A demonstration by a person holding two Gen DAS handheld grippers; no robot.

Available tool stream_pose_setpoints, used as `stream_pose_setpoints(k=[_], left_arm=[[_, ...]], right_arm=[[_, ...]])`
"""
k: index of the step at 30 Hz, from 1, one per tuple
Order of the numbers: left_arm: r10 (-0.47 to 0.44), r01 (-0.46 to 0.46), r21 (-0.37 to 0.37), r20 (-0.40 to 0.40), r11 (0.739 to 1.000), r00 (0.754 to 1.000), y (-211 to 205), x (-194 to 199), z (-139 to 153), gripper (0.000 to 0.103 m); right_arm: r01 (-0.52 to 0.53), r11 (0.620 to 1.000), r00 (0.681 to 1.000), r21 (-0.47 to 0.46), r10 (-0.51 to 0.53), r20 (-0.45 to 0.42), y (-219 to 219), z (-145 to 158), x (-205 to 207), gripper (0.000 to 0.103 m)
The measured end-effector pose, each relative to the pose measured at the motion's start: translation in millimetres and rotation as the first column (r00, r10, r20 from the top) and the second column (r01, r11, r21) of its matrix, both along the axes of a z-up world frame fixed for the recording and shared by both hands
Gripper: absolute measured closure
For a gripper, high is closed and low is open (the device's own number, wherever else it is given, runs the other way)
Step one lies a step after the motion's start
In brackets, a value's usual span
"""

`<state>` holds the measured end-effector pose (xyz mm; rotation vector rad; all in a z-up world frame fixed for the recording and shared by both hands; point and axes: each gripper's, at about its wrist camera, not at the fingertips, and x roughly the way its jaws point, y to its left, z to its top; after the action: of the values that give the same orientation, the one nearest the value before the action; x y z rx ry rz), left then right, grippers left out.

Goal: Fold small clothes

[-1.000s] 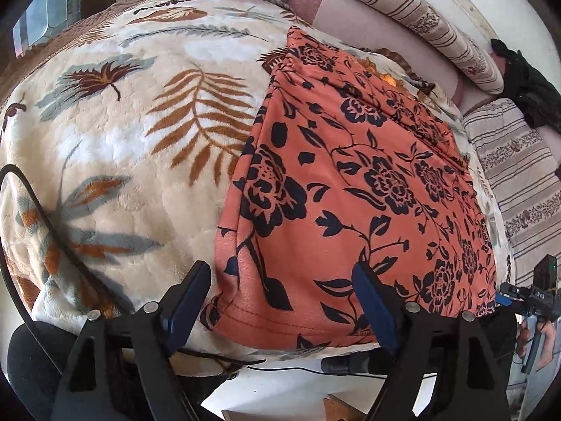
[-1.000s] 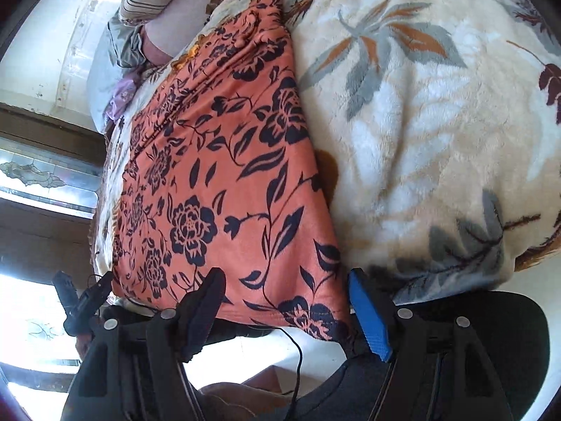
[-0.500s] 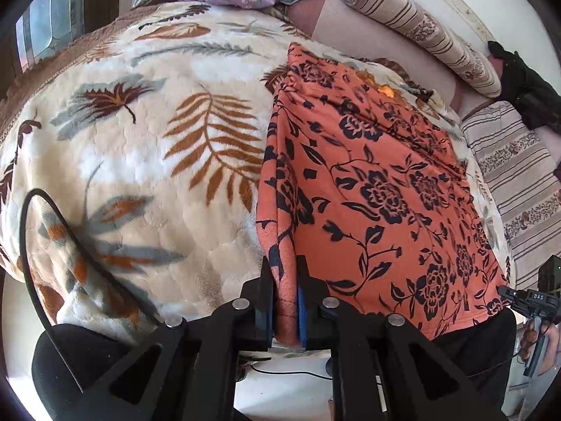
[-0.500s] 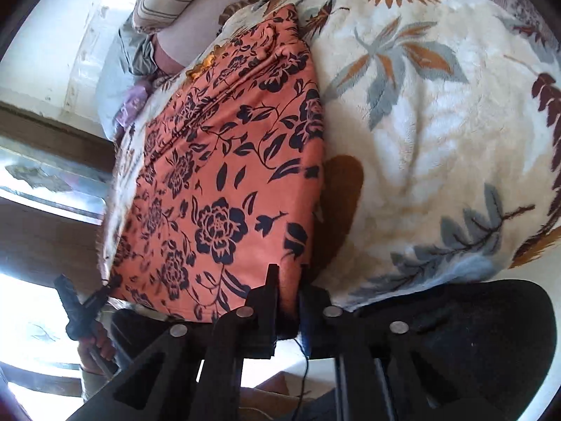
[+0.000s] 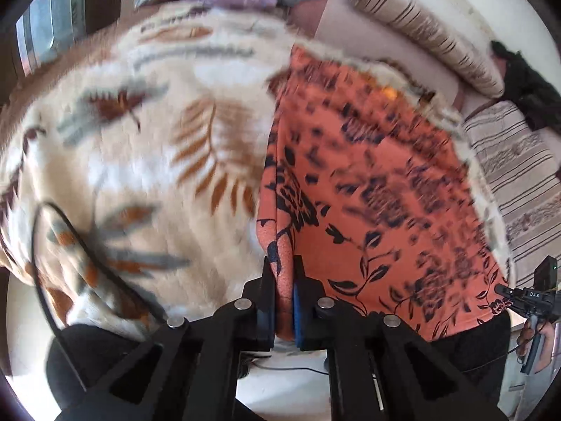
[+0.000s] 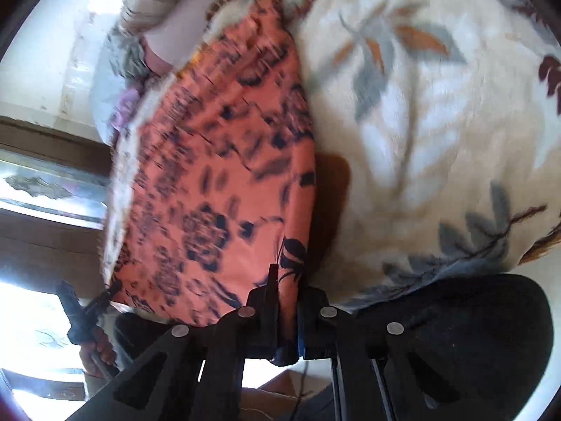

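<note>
Orange knit cloth printed with dark navy flowers and vines, the garment [image 5: 378,189] lies spread on a plush cream blanket [image 5: 147,182] patterned with rust and grey leaves. The weave looks fine and slightly stretchy; the blanket is thick and fuzzy. Both views are blurred.

The left gripper [image 5: 284,280] has its black fingers pressed together on the garment's near left corner, a narrow fold of cloth pinched between the blue pads. The right gripper [image 6: 288,291] is likewise clamped on the near right corner, cloth bunched between its fingers.

In the left wrist view the right gripper's body shows small white letters, "DAS"; nothing else can be read.

The near hem hangs just over the blanket's near edge. Bare blanket stretches wide to the left of the garment and to its right. A striped bolster [image 5: 420,31] lies at the far end.
</note>
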<state>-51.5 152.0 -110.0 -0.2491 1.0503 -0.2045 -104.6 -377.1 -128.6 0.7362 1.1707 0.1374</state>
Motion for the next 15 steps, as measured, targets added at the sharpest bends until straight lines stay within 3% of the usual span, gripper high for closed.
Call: stream_pose_setpoints(k=[3, 5, 7, 8, 10, 13, 15], left_arm=[[0.003, -0.003, 0.003, 0.021, 1.000, 1.000, 2, 2, 9, 0.095], [0.018, -0.016, 0.019, -0.072, 1.000, 0.997, 3, 9, -18, 0.095], [0.043, -0.035, 0.042, -0.199, 0.998, 0.979, 5, 14, -53, 0.095], [0.052, -0.045, 0.042, -0.204, 0.998, 0.977, 5, 13, -58, 0.095], [0.051, -0.049, 0.017, -0.169, 0.999, 0.984, 5, 12, -44, 0.095], [0.024, -0.026, -0.028, -0.056, 0.999, 0.998, 6, 18, -2, 0.095], [0.028, -0.029, -0.025, -0.028, 0.999, 0.999, 9, 25, 11, 0.095]], right_arm=[[0.020, 0.999, 0.998, 0.027, -0.022, 0.050, -7, 18, 0, 0.096], [0.022, 0.999, 1.000, 0.030, -0.022, 0.011, -11, 2, 2, 0.096], [0.032, 0.999, 0.997, 0.043, -0.028, -0.076, -11, -26, 4, 0.096], [0.035, 0.998, 0.994, 0.055, -0.029, -0.109, -11, -37, 4, 0.096], [0.038, 0.997, 0.995, 0.073, -0.031, -0.093, -11, -33, 5, 0.096], [0.044, 0.994, 0.999, 0.105, -0.042, -0.019, -16, -4, 14, 0.096], [0.037, 0.994, 0.999, 0.107, -0.040, 0.028, -19, 15, 24, 0.096]])
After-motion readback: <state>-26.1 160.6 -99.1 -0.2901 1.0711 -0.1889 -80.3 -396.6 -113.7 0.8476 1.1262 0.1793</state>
